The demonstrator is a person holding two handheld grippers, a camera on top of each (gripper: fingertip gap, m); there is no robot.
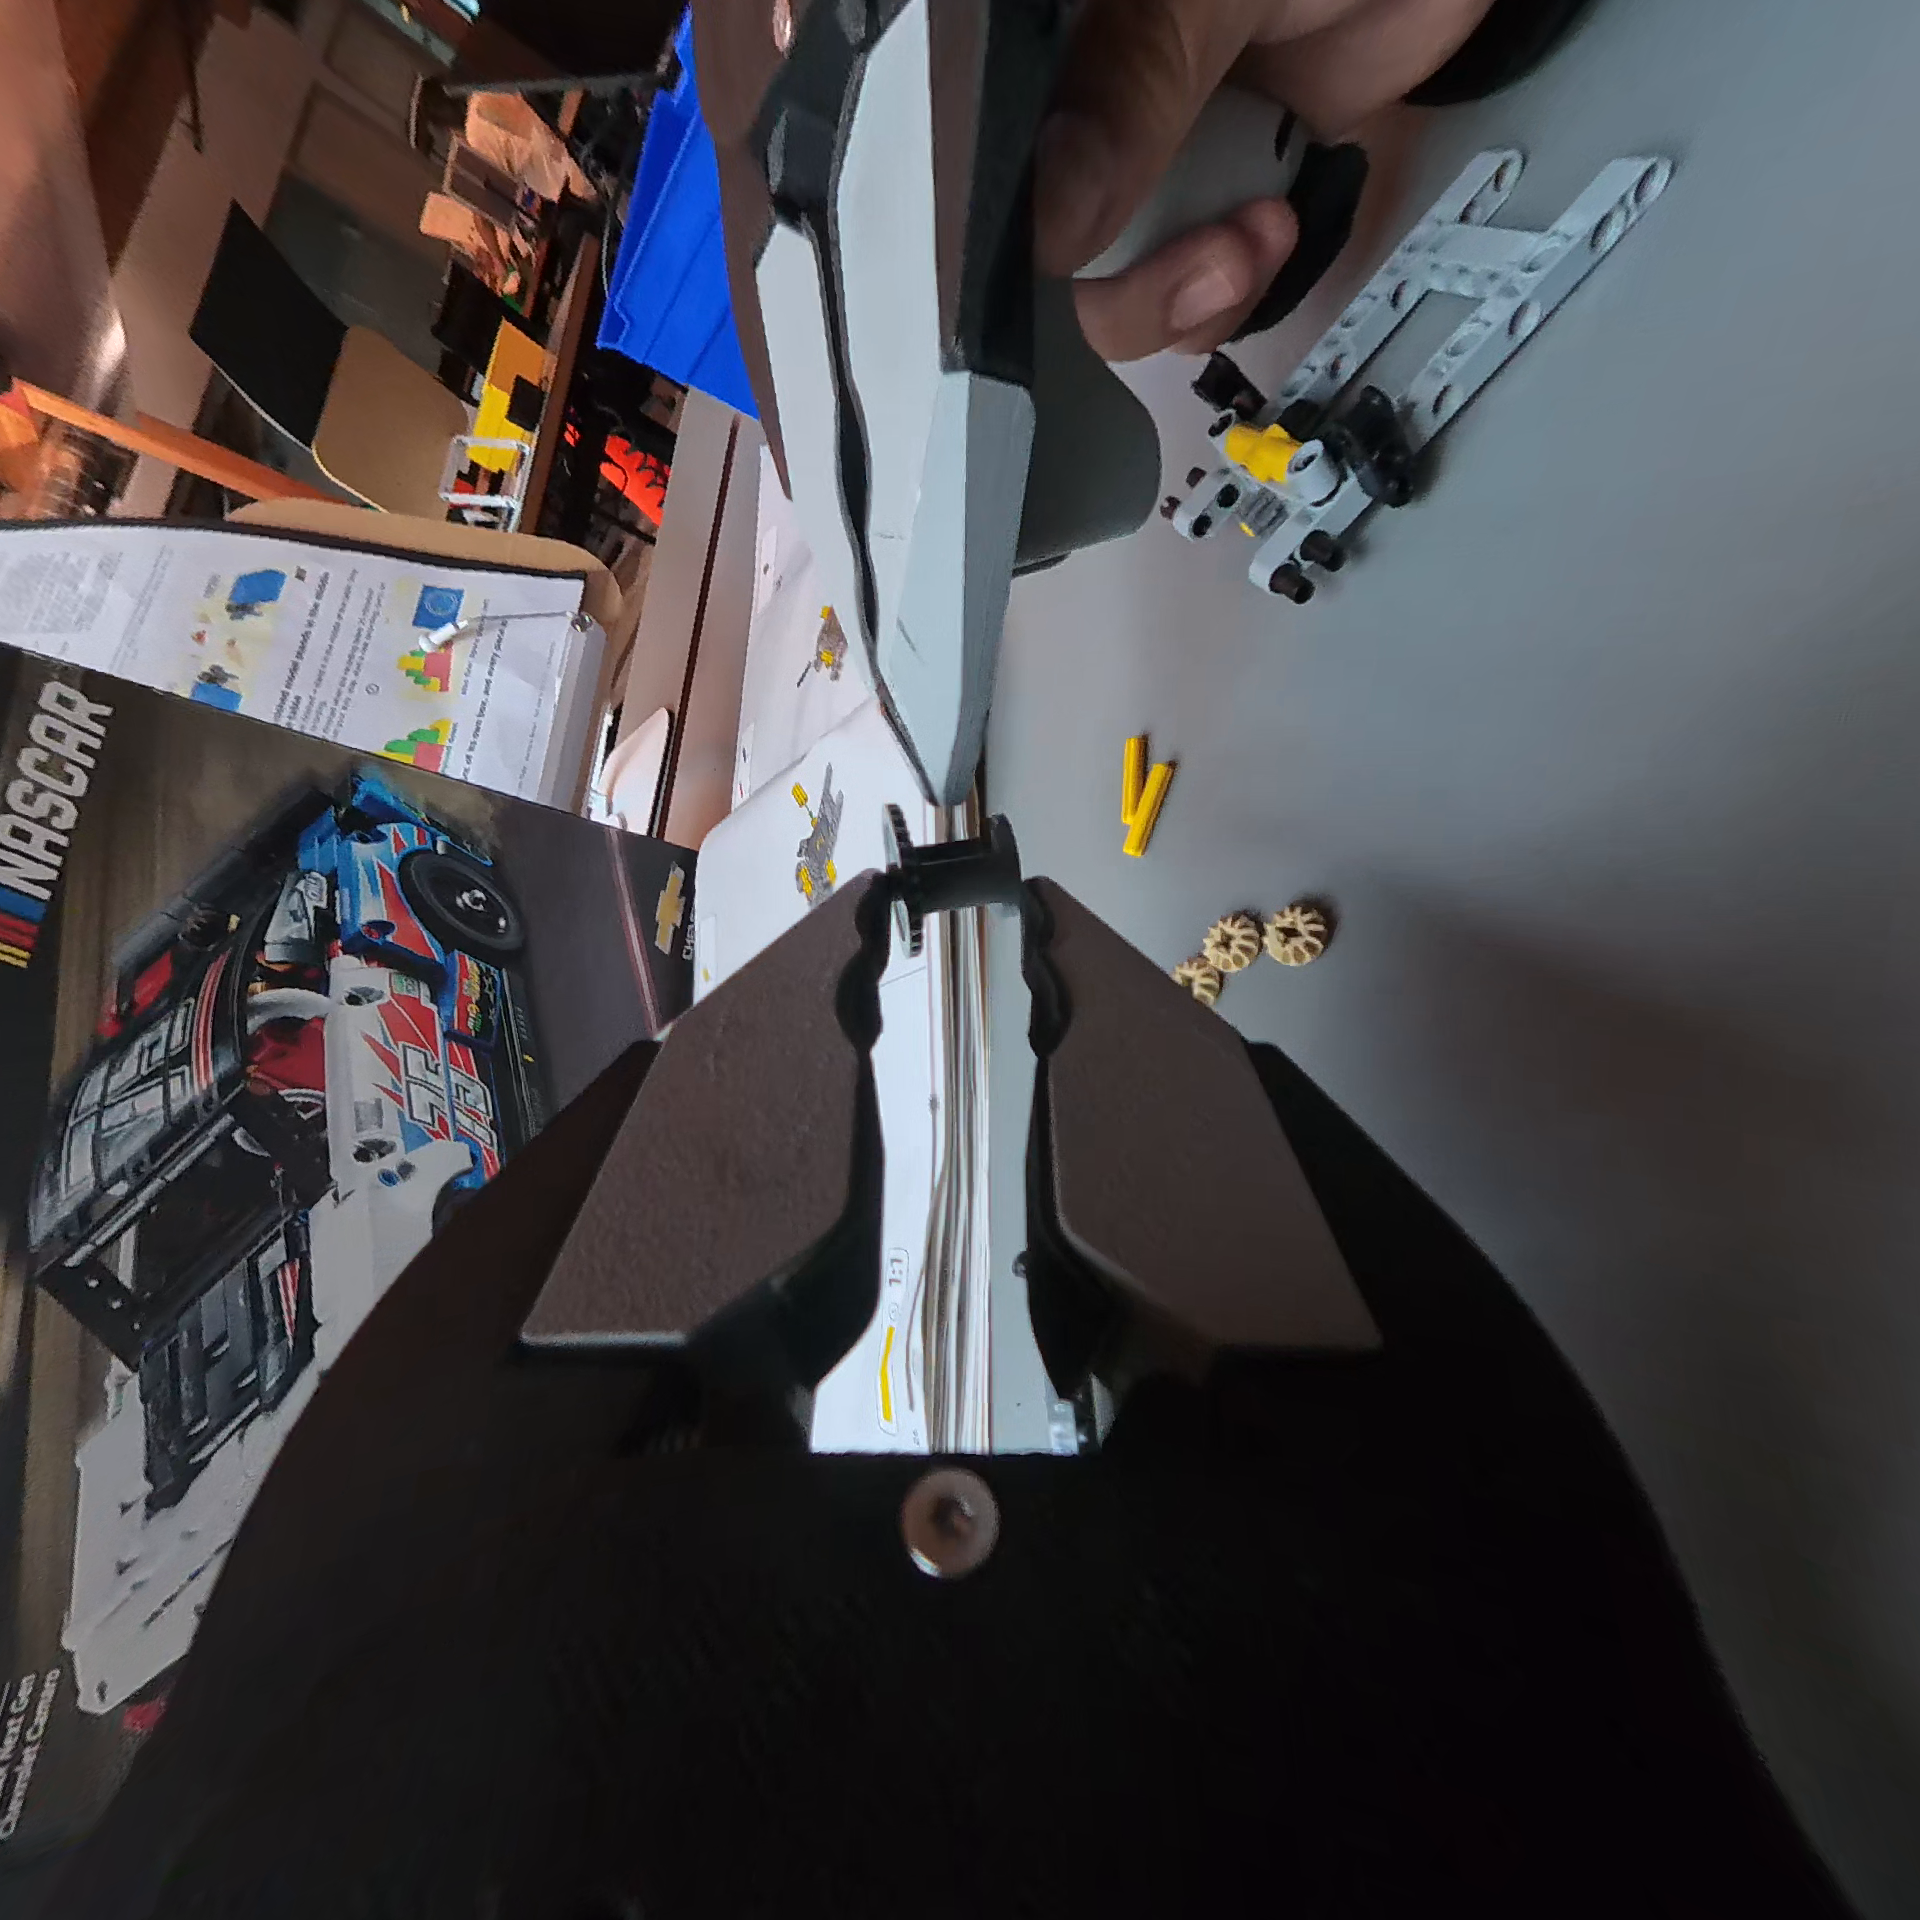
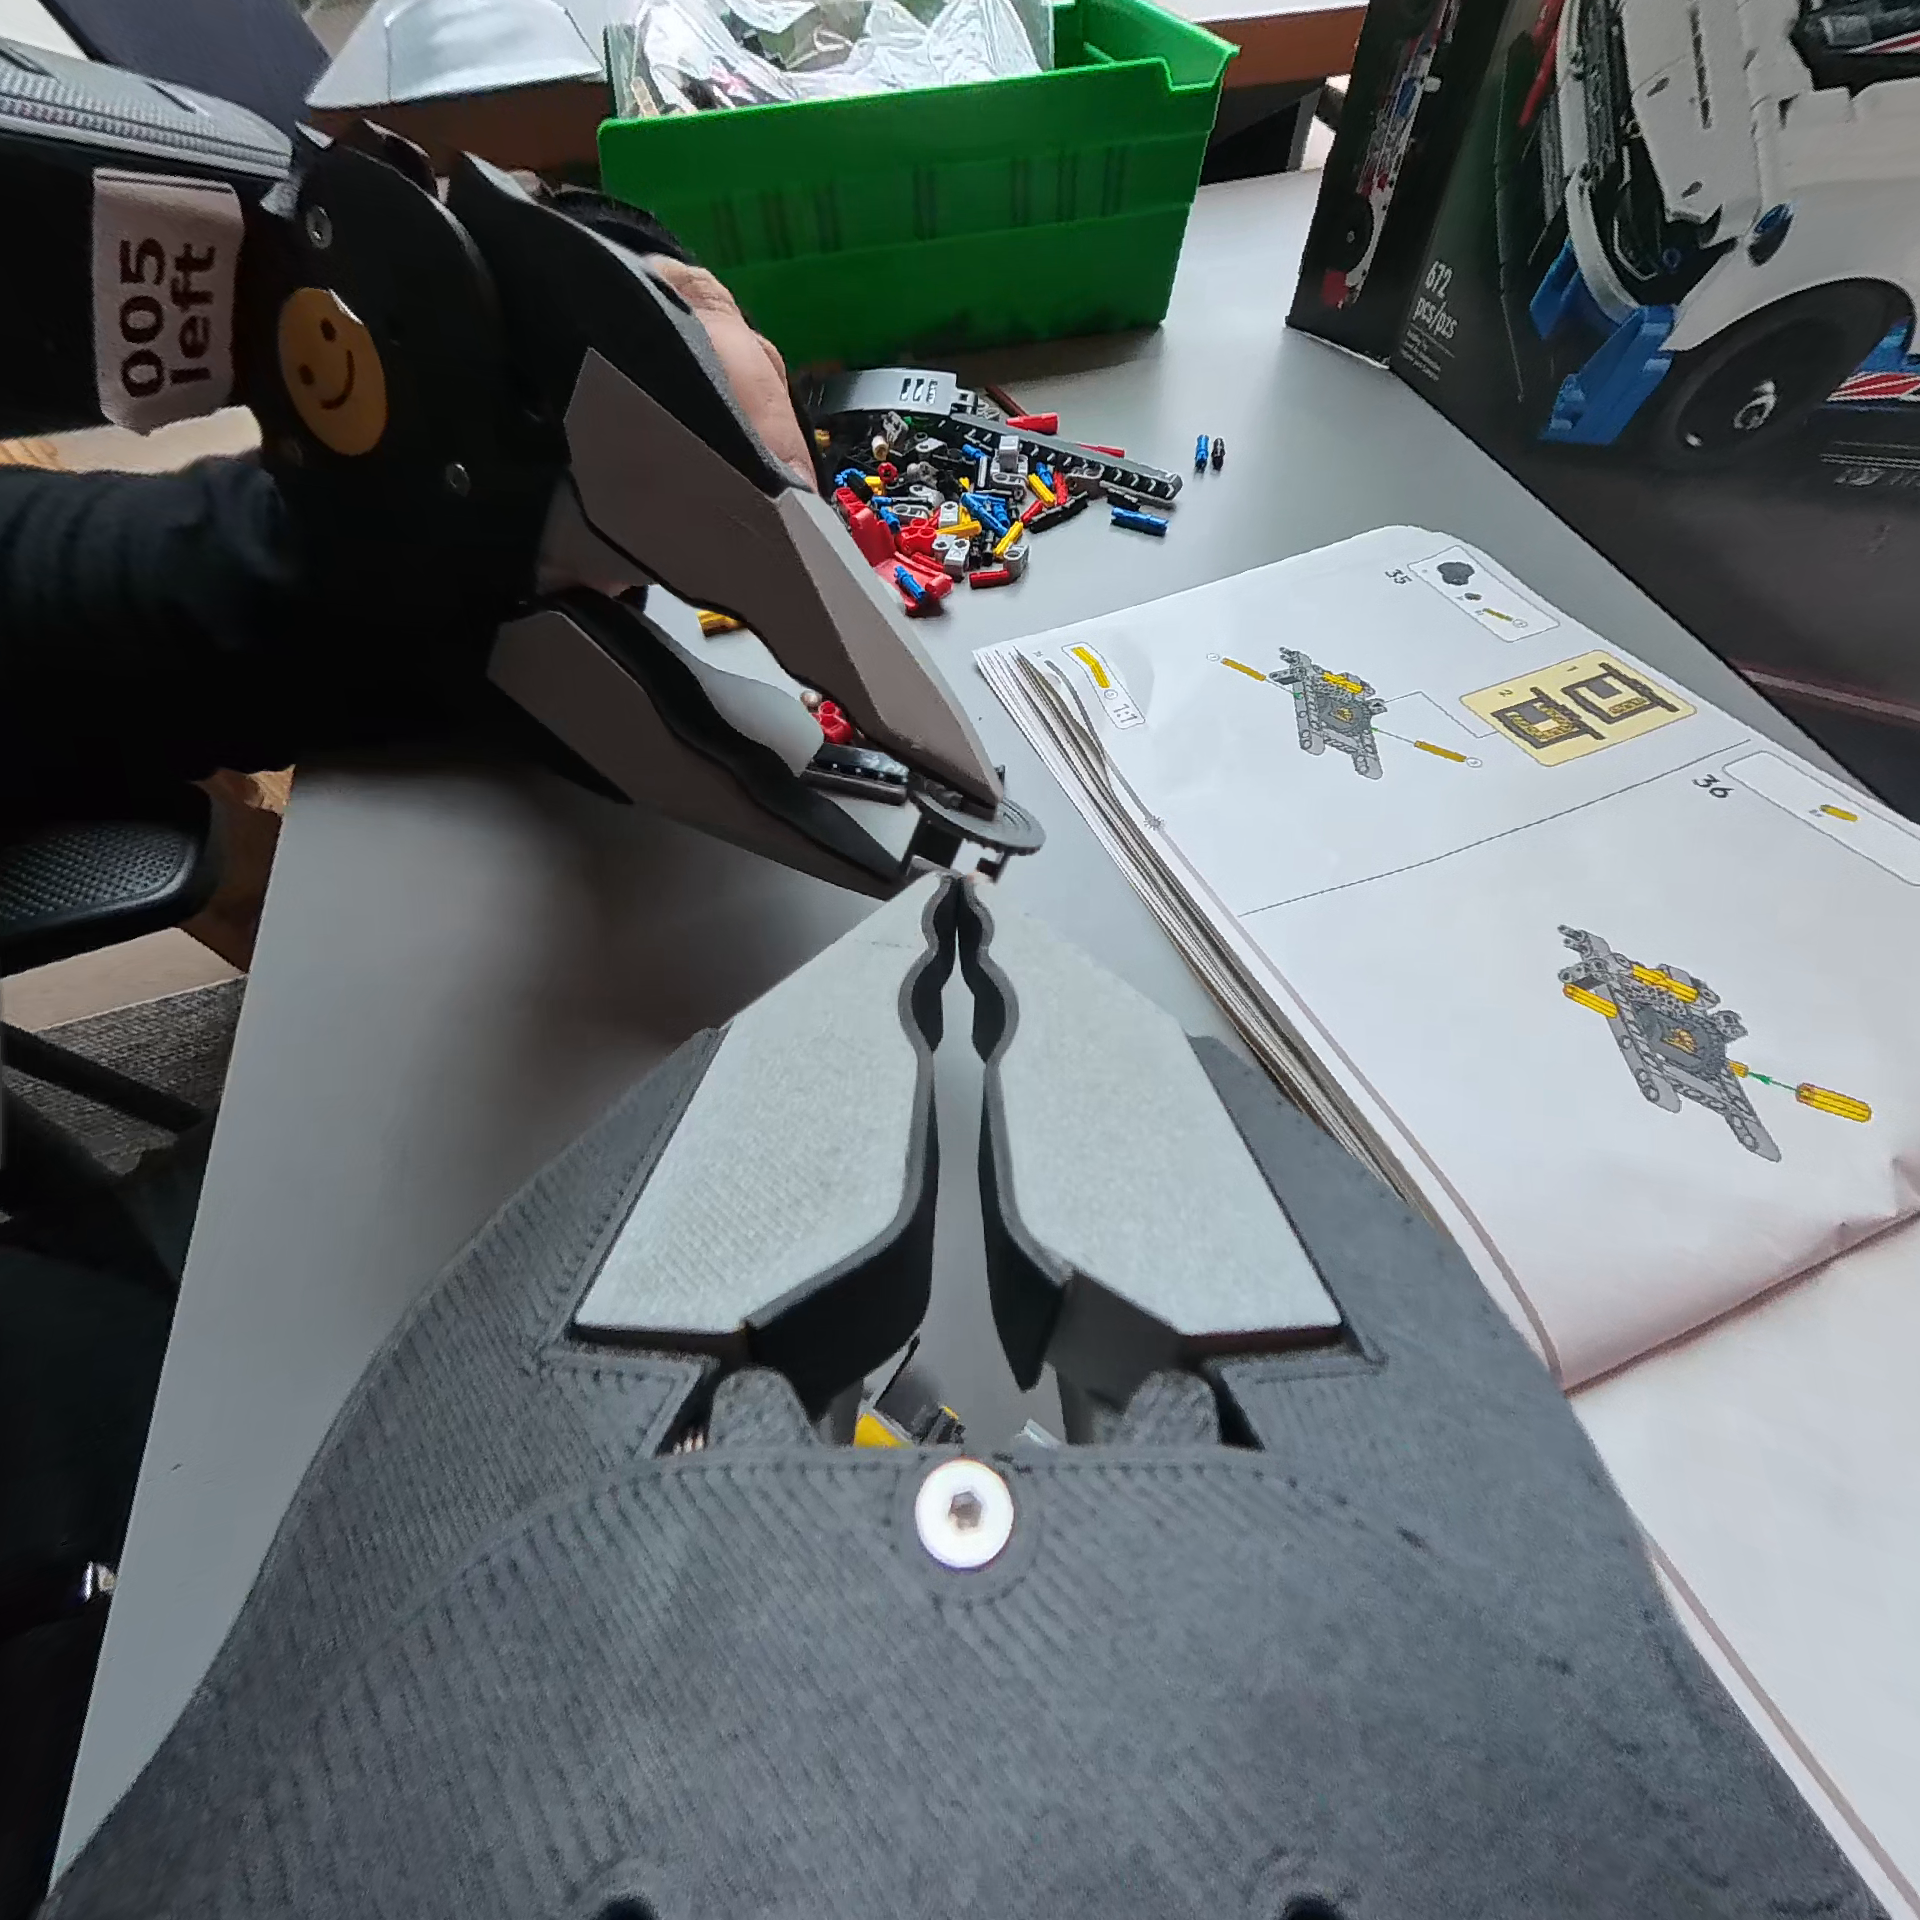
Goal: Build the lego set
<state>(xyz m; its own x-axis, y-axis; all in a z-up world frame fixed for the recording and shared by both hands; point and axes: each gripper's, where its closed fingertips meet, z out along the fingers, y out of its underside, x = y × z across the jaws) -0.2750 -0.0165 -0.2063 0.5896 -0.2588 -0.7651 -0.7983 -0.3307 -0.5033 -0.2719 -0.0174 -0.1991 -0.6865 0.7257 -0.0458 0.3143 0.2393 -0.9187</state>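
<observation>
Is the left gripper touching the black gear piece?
Touching. Left wrist view shows the left gripper with both fingertips clamped against the black gear piece.

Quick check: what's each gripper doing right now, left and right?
Left gripper: shut on a black gear piece, held between its fingers.
Right gripper: fingers closed, tips at the black gear piece; whether it pinches anything cannot be told.

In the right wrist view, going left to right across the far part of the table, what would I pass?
Left hand-held gripper shut on a black gear piece → pile of mixed small plastic bricks → green plastic bin → open white instruction booklet → dark cardboard set box with a car picture.
</observation>
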